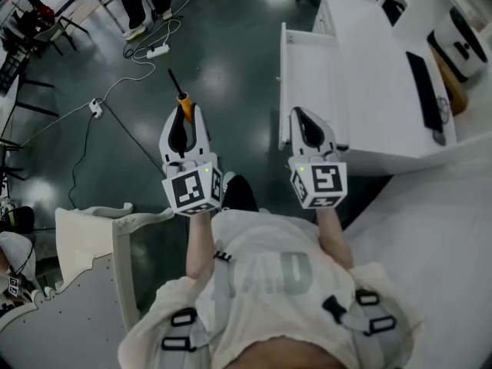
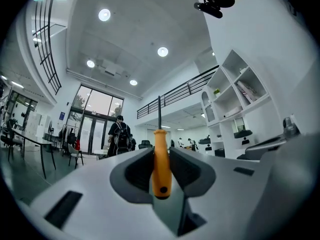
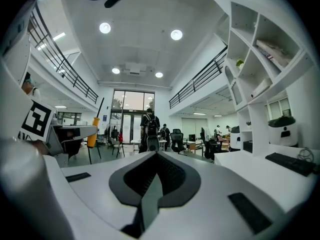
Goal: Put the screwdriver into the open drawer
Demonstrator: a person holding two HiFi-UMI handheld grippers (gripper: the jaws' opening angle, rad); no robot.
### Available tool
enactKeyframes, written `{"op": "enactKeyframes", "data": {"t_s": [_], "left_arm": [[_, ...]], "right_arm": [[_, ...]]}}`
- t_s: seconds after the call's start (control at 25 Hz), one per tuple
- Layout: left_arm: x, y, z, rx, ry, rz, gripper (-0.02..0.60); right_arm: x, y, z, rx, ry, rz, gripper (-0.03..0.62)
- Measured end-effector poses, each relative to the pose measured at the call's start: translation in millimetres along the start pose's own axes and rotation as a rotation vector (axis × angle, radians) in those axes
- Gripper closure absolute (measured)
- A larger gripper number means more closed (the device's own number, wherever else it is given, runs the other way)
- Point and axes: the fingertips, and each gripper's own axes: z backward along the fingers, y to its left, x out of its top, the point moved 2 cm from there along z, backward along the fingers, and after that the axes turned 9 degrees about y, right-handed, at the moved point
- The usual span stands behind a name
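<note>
My left gripper [image 1: 184, 114] is shut on the screwdriver [image 1: 181, 101], whose orange handle [image 2: 161, 164] sits between the pads while the dark shaft [image 2: 159, 111] sticks out ahead. Held level, it hangs over the dark floor, left of the white desk. The right gripper [image 1: 301, 118] is shut with nothing in it, its jaws meeting tip to tip [image 3: 156, 156]. It hovers at the near end of the open white drawer [image 1: 304, 75], which is pulled out from the desk [image 1: 369, 60]. From the right gripper view the screwdriver [image 3: 94, 129] shows at the left, in the left gripper.
A keyboard [image 1: 424, 91] and a white appliance [image 1: 461, 41] lie on the desk. Cables and a power strip [image 1: 157, 51] cross the floor ahead left. A white ornate chair [image 1: 100, 229] stands at my lower left. A person [image 1: 142, 2] stands far ahead.
</note>
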Motion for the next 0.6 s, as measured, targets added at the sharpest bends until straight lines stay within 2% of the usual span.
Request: {"op": "enactKeyframes", "data": {"t_s": [0.4,0.6], "left_arm": [[4,7,-85,-0.061,-0.039,0.006,0.48],[6,26,-122,-0.078,-0.036,0.008,0.48]], "right_arm": [[2,-27,-60,-0.054,0.006,-0.015,0.589],[16,-17,-104,-0.03,0.005,0.016,0.589]]}}
